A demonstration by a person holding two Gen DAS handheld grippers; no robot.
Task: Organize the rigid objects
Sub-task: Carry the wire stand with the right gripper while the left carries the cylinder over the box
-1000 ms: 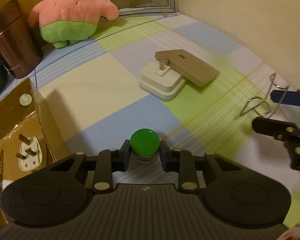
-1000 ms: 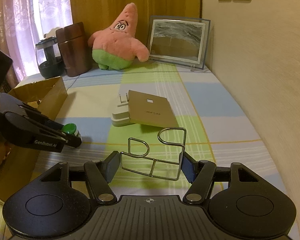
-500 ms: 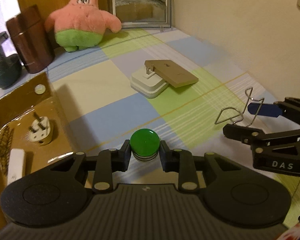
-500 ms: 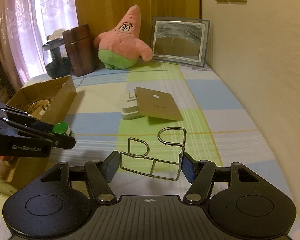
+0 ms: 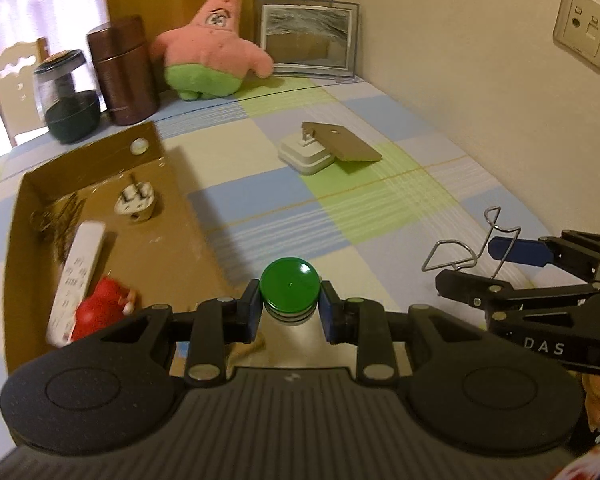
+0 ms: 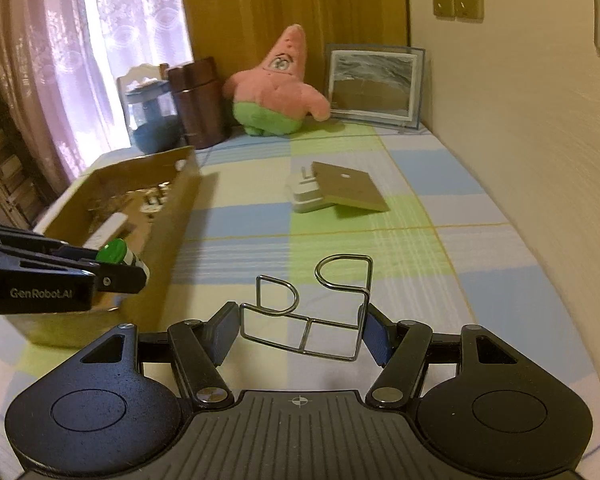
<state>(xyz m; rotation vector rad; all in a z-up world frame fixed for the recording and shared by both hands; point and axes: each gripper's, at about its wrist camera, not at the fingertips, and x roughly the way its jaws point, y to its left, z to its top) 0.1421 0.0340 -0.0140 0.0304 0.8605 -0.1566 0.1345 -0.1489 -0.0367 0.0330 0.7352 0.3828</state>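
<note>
cardboard box [image 5: 100, 168] already held 4 items; left gripper [image 5: 290, 306] clamped green-capped bottle [image 5: 290, 286], right gripper [image 6: 300, 330] gripped wire rack [image 6: 312, 308]; charger [image 5: 306, 154] and card [image 5: 340, 142] remained.

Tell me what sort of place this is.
Probably a bedroom or living room at home: a pink star-shaped plush toy, pale curtains over a window, and a checked cloth covering the surface.

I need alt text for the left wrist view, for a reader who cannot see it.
The left gripper holds a green-capped bottle above a checked cloth, beside an open cardboard box containing a plug. At right, the right gripper holds a wire rack.
</note>
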